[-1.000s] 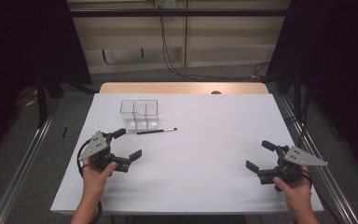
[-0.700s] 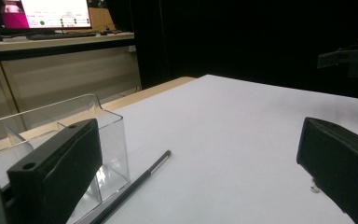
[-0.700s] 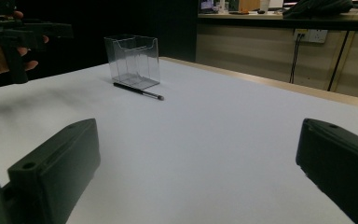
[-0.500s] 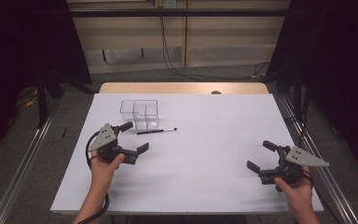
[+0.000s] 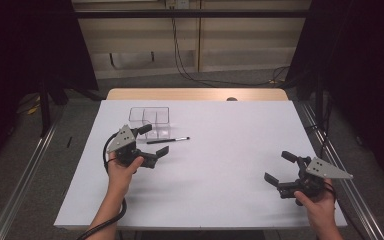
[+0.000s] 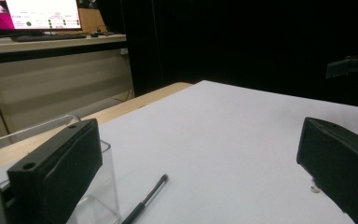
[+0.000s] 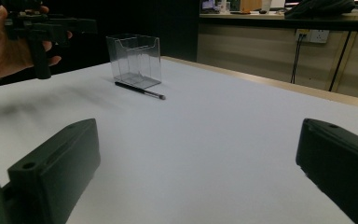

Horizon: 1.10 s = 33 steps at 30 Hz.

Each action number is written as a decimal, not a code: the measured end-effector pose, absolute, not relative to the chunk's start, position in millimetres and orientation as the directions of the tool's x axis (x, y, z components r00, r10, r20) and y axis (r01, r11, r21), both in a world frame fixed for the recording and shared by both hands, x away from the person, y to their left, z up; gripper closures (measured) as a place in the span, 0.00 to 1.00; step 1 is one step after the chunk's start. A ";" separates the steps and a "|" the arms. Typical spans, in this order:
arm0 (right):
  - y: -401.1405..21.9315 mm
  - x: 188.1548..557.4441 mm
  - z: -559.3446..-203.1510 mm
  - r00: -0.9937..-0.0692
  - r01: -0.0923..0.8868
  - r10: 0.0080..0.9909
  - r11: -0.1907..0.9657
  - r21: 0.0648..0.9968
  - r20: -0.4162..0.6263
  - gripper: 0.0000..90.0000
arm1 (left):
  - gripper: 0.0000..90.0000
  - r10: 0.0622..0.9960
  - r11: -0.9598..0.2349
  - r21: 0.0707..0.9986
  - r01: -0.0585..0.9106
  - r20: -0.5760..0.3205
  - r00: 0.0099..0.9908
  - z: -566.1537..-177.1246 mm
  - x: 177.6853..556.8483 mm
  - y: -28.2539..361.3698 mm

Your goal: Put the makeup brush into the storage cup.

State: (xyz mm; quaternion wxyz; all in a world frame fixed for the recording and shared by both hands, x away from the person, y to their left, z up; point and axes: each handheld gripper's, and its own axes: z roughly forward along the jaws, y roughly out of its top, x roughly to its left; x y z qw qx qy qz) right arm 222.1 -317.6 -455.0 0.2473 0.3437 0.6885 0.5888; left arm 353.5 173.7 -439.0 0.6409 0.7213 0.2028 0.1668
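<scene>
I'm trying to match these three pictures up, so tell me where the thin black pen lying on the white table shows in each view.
High view: the pen lies left of centre, just in front of the clear box, near the left tongs.
Left gripper view: pen at bottom centre, right of the box wall.
Right gripper view: pen upper left, before the box.
Shared landmark: the clear box.

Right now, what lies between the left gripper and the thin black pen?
Nothing: bare white table separates the left gripper from the thin black pen, seen in the high view.

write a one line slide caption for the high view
Left gripper, jaws open, nears a black pen lying beside a clear box; right gripper waits open.
</scene>
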 end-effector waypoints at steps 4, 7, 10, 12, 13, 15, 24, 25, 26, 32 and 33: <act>-318.1 221.4 -454.7 -0.642 0.182 0.764 0.069 0.981 0.065 0.00 | 0.00 0.500 -0.097 0.992 0.081 -0.022 0.866 -439.3 358.7 166.2; -318.3 221.3 -455.0 -0.643 0.183 0.763 0.070 0.981 0.066 0.00 | 0.00 0.503 -0.102 0.992 0.078 -0.017 0.864 -439.3 362.7 162.3; -318.2 221.4 -454.8 -0.645 0.181 0.762 0.070 0.981 0.065 0.00 | 0.00 0.499 -0.101 0.991 0.084 -0.023 0.866 -439.6 366.7 159.2; -318.0 221.4 -454.9 -0.645 0.182 0.761 0.072 0.981 0.063 0.00 | 0.00 0.497 -0.103 0.991 0.083 -0.021 0.868 -439.5 368.7 157.0; -317.9 221.5 -455.0 -0.646 0.181 0.761 0.073 0.981 0.063 0.00 | 0.00 0.495 -0.109 0.991 0.083 -0.018 0.869 -439.3 369.8 156.2; -317.8 221.7 -455.1 -0.647 0.180 0.760 0.076 0.981 0.060 0.00 | 0.00 0.496 -0.107 0.991 0.084 -0.020 0.868 -439.0 371.7 154.0; -317.6 221.8 -455.4 -0.647 0.184 0.759 0.071 0.980 0.067 0.00 | 0.00 0.493 -0.117 0.989 0.088 -0.019 0.870 -439.9 380.2 146.7; -317.6 221.8 -455.4 -0.647 0.184 0.760 0.071 0.980 0.066 0.00 | 0.00 0.500 -0.115 0.990 0.088 -0.019 0.866 -440.3 380.9 145.6; -317.8 221.8 -455.4 -0.647 0.184 0.760 0.072 0.980 0.066 0.00 | 0.00 0.495 -0.120 0.989 0.089 -0.019 0.869 -440.6 381.9 144.7; -317.6 221.9 -455.5 -0.649 0.184 0.758 0.070 0.980 0.068 0.00 | 0.00 0.488 -0.120 0.989 0.089 -0.020 0.872 -441.3 388.2 138.1; -317.6 221.8 -455.4 -0.649 0.184 0.758 0.071 0.980 0.067 0.00 | 0.00 0.489 -0.123 0.989 0.087 -0.016 0.872 -441.3 389.3 137.0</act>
